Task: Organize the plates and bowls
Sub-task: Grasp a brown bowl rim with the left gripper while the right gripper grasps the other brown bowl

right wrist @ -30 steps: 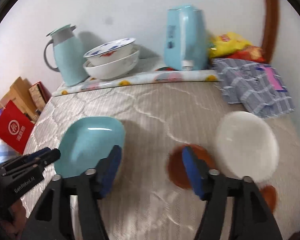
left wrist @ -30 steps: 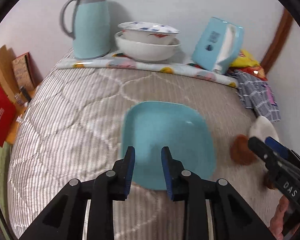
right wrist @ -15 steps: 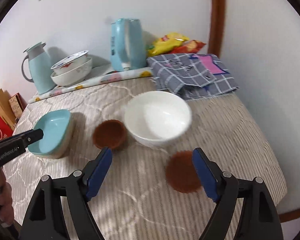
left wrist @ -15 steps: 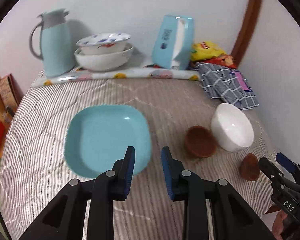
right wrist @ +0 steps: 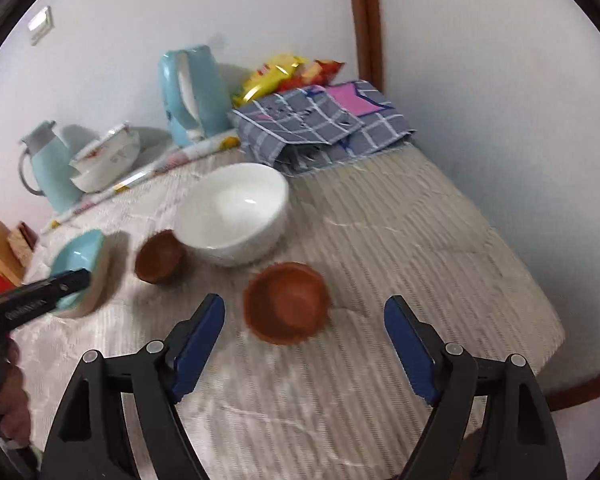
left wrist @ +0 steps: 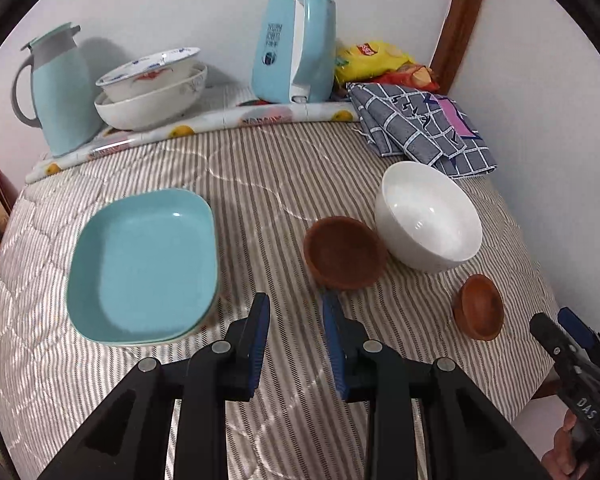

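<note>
A teal square plate (left wrist: 143, 264) lies on a cream one on the striped quilted cloth, left of my left gripper (left wrist: 293, 312). That gripper hovers with a narrow gap and nothing between its pads. Just beyond its right finger sits a brown bowl (left wrist: 344, 252), with a white bowl (left wrist: 428, 216) touching it. A smaller brown bowl (left wrist: 480, 306) stands near the table's right edge. In the right wrist view this small brown bowl (right wrist: 285, 308) lies ahead between the wide-apart fingers of my right gripper (right wrist: 304, 301), untouched. The white bowl (right wrist: 231, 212) is behind it.
Along the back wall stand a pale blue jug (left wrist: 59, 92), two stacked patterned bowls (left wrist: 151, 88), a blue tissue box (left wrist: 291, 48), snack bags (left wrist: 372, 60) and a folded chequered cloth (left wrist: 420, 124). The table's rounded edge (right wrist: 548, 360) runs close on the right.
Both grippers have swung to the right. The teal plate has slid from under the left fingers to their left. The right jaws have widened, and the small brown bowl now sits between them.
</note>
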A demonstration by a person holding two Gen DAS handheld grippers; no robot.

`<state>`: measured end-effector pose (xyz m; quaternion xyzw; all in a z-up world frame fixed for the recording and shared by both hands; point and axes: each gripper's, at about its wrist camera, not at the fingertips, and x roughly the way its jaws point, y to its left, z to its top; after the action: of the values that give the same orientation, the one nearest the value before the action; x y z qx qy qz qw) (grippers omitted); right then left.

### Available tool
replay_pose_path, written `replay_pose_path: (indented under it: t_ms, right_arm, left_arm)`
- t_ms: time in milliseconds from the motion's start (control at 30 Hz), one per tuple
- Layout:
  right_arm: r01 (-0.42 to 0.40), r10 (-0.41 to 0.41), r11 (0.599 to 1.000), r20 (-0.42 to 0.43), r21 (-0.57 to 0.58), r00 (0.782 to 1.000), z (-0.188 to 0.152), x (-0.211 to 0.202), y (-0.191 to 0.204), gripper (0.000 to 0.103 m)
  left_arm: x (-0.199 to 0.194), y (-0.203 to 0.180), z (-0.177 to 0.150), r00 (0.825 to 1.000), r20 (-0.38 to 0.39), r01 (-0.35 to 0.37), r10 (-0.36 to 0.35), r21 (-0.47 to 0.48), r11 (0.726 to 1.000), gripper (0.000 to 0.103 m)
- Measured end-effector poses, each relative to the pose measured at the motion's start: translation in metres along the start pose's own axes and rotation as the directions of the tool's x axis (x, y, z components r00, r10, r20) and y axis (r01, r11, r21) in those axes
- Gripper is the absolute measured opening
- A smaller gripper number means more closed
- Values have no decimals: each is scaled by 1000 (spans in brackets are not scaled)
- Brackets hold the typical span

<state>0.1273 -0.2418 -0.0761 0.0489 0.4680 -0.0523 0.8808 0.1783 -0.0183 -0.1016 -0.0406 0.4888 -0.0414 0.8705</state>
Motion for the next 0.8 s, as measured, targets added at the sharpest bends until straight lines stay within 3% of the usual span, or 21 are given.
replay_pose_path:
  t_ms: [67, 233, 500, 800]
  right_arm:
    - [26, -25, 1000, -22, 5, 999, -2, 6, -6, 81]
    - [1, 5, 997, -76, 73, 997, -7, 21, -26, 81]
    - [-26, 28, 999, -74, 33, 997, -7, 37, -22, 81]
    - [-82, 91, 991, -83, 101, 992, -1, 58, -29, 75]
  left_arm:
    - [3, -1, -1, 1000, -6, 7, -7, -3, 1000, 26]
    - [11, -3, 1, 1000, -21, -4, 4, -14, 1000, 26]
    - [33, -4, 7, 999, -41, 17, -20, -57, 998, 26]
    - [57, -6, 17, 999, -48, 9, -12, -65, 998, 26]
